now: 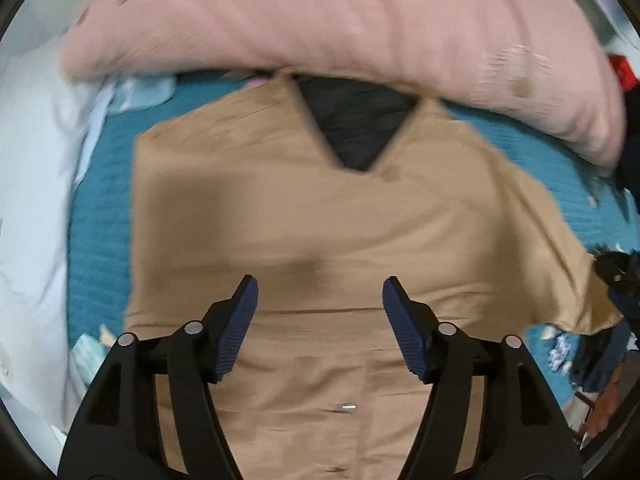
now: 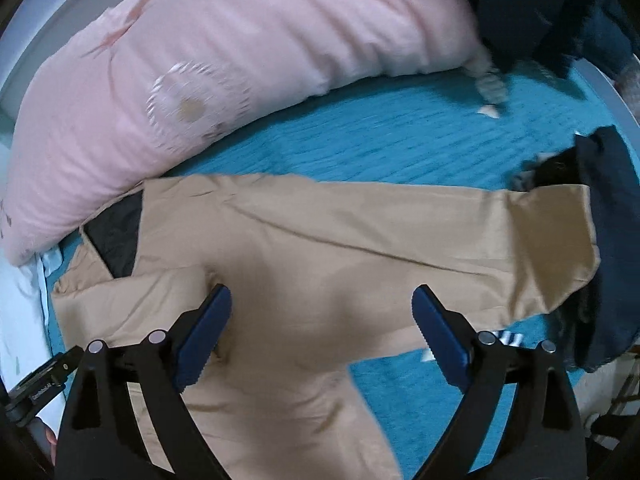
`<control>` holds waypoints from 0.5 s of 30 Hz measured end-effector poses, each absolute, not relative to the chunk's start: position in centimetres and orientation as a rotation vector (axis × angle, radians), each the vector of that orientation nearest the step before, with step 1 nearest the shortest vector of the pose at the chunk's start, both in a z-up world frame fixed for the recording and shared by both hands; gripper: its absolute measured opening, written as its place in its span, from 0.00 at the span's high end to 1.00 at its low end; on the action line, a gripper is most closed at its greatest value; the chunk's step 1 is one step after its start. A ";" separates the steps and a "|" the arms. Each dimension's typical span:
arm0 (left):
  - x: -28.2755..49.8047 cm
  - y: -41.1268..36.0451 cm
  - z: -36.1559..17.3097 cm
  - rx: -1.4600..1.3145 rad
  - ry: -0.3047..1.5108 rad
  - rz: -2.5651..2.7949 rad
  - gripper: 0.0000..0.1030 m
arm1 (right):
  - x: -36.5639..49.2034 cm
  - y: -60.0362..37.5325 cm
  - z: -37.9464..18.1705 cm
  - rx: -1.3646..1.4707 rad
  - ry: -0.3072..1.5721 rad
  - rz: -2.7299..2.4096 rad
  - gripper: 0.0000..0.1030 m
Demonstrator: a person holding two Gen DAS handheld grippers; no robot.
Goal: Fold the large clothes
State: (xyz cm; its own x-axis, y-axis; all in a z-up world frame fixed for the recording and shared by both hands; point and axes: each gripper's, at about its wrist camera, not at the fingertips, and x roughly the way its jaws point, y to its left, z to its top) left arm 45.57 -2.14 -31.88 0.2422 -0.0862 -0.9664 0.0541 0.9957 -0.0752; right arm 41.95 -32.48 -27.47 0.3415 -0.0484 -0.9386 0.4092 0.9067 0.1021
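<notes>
Left wrist view shows 2 grippers, left gripper and right gripper, spread wide and empty above a soft, limp tan coat, best pinched at hem corners or sleeve.

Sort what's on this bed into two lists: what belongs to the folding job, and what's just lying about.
Belongs to the job:
- tan coat, spread flat on the teal bedspread
- left tongs, open, above it
- right tongs, open, above it

Just lying about:
- pink pillow
- dark clothes, over the sleeve end
</notes>
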 end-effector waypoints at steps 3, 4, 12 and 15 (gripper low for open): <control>45.8 -5.9 -31.8 -0.015 1.314 -0.157 0.35 | 40.5 -35.1 -26.4 0.352 1.161 -0.363 0.14; 45.8 -7.6 -31.6 -0.009 1.313 -0.178 0.35 | 40.2 -35.8 -26.3 0.354 1.155 -0.379 0.14; 46.3 -14.9 -32.9 0.051 1.315 -0.266 0.35 | 36.9 -42.9 -25.1 0.386 1.134 -0.478 0.14; 46.7 -16.3 -33.7 0.065 1.316 -0.270 0.35 | 35.5 -45.3 -24.8 0.386 1.117 -0.514 0.14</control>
State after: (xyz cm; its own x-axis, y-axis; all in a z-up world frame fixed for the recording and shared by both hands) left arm 46.75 -16.33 -33.66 0.2259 -0.1590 -0.9611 0.2324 0.9669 -0.1054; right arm 35.45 -45.34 -24.82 0.3429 -0.1960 -0.9187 0.5703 0.8206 0.0378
